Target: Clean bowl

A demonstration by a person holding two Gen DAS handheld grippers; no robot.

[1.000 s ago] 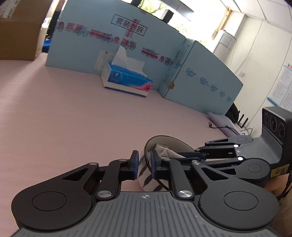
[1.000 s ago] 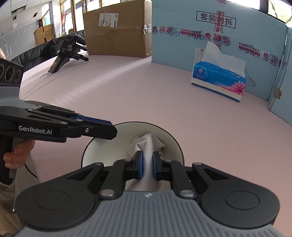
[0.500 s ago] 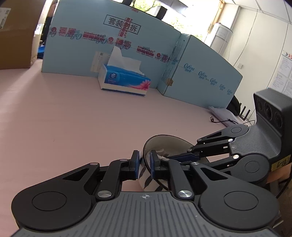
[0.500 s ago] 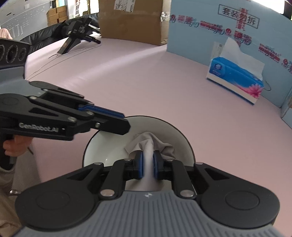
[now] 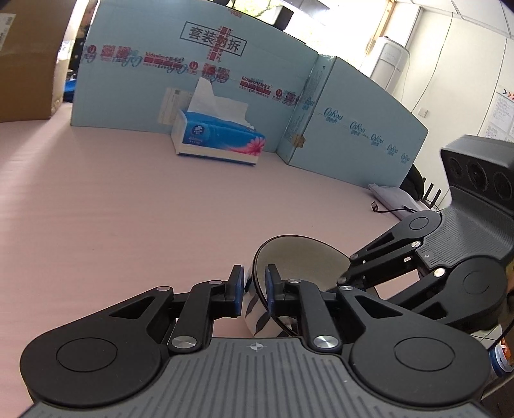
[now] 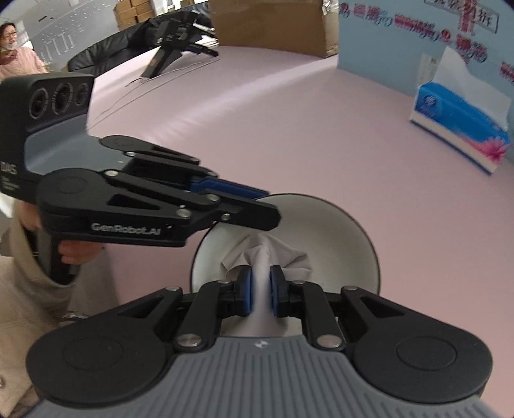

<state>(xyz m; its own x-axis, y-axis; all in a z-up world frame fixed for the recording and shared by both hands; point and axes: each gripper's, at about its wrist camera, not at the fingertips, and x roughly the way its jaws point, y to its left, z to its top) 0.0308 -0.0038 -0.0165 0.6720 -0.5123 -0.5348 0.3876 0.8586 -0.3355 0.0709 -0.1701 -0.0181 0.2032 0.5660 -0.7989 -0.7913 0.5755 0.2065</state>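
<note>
A bowl with a white inside, dark rim and striped outside sits low over the pink table. My left gripper is shut on its near rim, one pad inside and one outside. In the right wrist view the bowl lies ahead, with the left gripper at its left rim. My right gripper is shut on a crumpled white tissue and presses it into the bowl. In the left wrist view the right gripper reaches into the bowl from the right.
A blue tissue box stands at the back against light blue cardboard panels. A brown carton and a spare black gripper lie at the far table edge. A person sits far left.
Both grippers and the bowl have shifted while wiping. The right gripper has swung left and its tissue has moved deeper in the bowl. Both grips are unchanged.
</note>
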